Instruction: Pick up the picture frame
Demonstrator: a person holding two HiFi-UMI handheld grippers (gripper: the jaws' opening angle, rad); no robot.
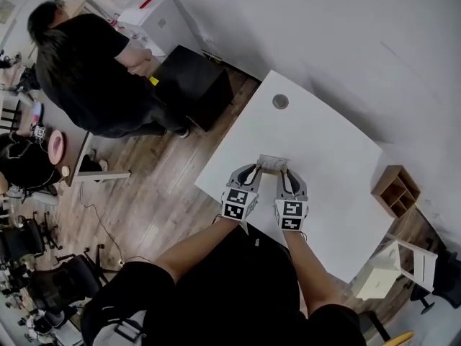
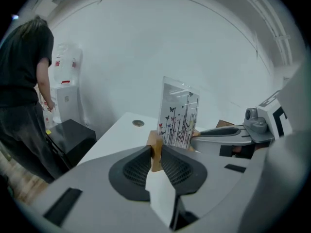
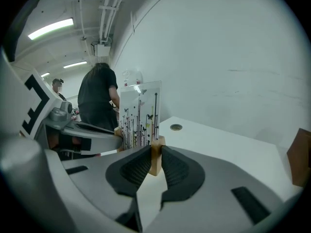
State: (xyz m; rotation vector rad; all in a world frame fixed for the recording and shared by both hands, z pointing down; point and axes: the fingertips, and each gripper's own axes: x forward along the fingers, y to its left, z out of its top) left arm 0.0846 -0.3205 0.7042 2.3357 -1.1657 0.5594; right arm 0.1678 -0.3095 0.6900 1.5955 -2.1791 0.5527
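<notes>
- Our left tool [image 2: 156, 153] is clamped on the left wooden foot [image 2: 155, 139] of the picture frame [image 2: 179, 114].
- Our right tool [image 3: 156, 157] is clamped on the right wooden foot [image 3: 157, 143].
- The frame's clear, butterfly-printed panel stands upright between both tools, over the white bench [image 1: 317, 135].

One picture frame [image 1: 272, 163]; two grippers, the left gripper [image 1: 256, 169] and the right gripper [image 1: 284, 171]; one white table [image 1: 324, 139] with one round grommet [image 1: 280, 101]; one black cabinet [image 1: 189, 85]; one wooden cubby box [image 1: 396, 190]; one standing bystander [image 1: 86, 71]
</notes>
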